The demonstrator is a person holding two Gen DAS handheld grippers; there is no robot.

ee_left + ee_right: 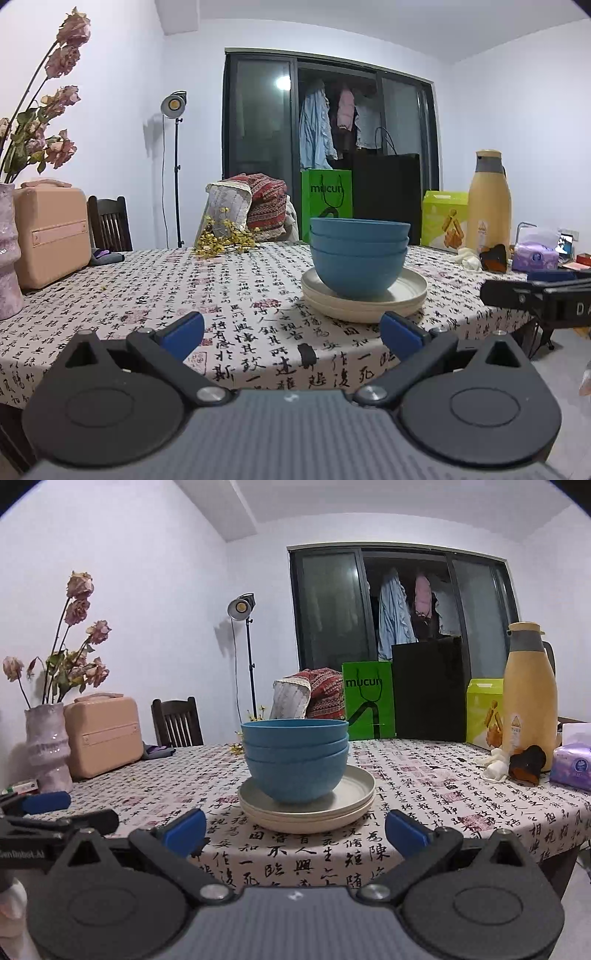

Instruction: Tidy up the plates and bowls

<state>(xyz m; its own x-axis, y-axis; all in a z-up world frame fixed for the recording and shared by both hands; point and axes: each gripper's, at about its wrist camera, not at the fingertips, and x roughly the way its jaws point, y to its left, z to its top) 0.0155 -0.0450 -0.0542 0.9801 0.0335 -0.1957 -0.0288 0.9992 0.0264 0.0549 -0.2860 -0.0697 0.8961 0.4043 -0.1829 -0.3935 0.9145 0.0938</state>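
Observation:
Three nested blue bowls (359,258) (296,758) stand on a stack of cream plates (410,295) (356,794), on a table with a calligraphy-print cloth (155,288) (443,797). My left gripper (293,334) is open with nothing between its blue-padded fingers, low at the table's near edge, short of the stack and a little left of it. My right gripper (295,829) is open too, empty, just in front of the plates. Each gripper shows at the side of the other's view: the right one (539,295), the left one (44,805).
A pink vase of dried flowers (48,749) and a peach case (105,734) stand at the left. At the back are a wooden chair (177,722), folded cloth, a green bag (367,701) and a black bag. A yellow thermos (532,701), green box and tissue pack (572,768) stand right.

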